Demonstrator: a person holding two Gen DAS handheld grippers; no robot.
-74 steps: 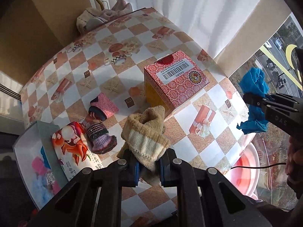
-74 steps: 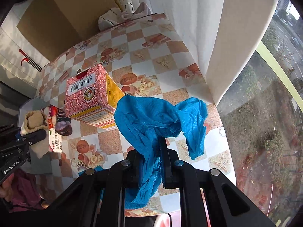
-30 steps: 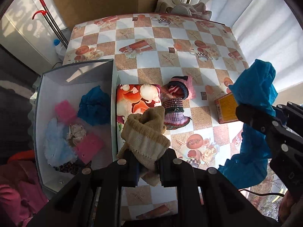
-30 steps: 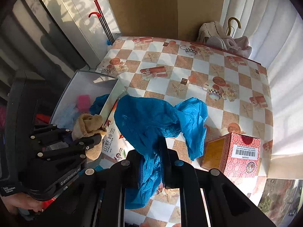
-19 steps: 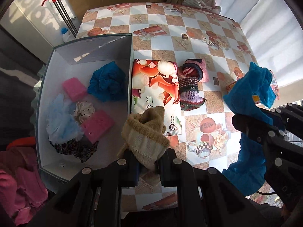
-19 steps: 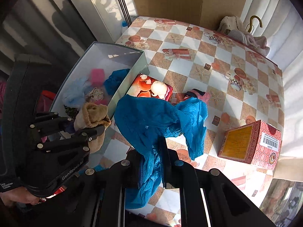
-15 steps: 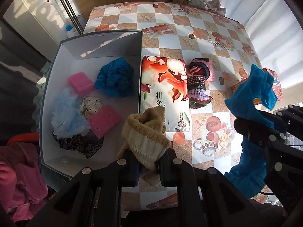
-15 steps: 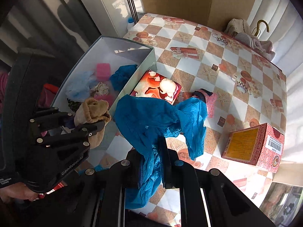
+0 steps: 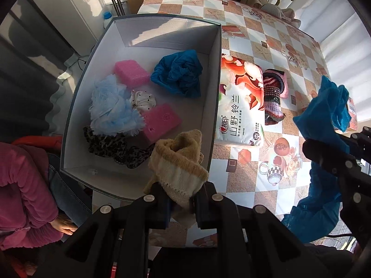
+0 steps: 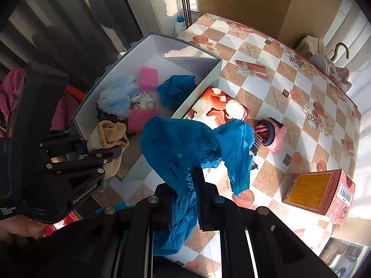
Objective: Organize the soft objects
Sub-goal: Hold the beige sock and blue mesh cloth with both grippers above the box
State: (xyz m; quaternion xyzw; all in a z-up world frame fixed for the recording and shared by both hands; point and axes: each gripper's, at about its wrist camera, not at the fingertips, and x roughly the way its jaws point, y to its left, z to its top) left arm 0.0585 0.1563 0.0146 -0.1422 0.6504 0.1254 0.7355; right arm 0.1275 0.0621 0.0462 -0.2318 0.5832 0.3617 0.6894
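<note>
Since the view of 2.5 s ago, both grippers have swung from the red carton side of the table toward the white storage box [image 9: 214,85]. The box now fills the left half of the left wrist view. This indicates the transport phase is nearly complete; release into the box is judged to be the next step.

Left gripper [image 9: 182,205]: fingers pressed onto the beige knitted sock [image 9: 178,162], which hangs over the near right corner of the box (partly above the box wall, not yet clear of it).

Box contents, left to right: light blue mesh puff [image 9: 111,108], leopard-print cloth [image 9: 111,147], two pink sponges [image 9: 131,73], polka-dot item [image 9: 142,99], blue cloth bundle [image 9: 178,73].

Just beside the box wall lies the tissue pack [image 9: 241,106]; touching its right edge is a striped knitted sock pair [image 9: 274,97], not yet collected.

Right gripper [image 10: 184,206]: fingers pinching the blue net cloth [image 10: 192,146], held above the table, well clear of the box. The red carton [image 10: 317,192] stands apart at the far right.

Obstructions: the box wall lies between the blue net cloth and the interior, and the left gripper occupies the near approach.
</note>
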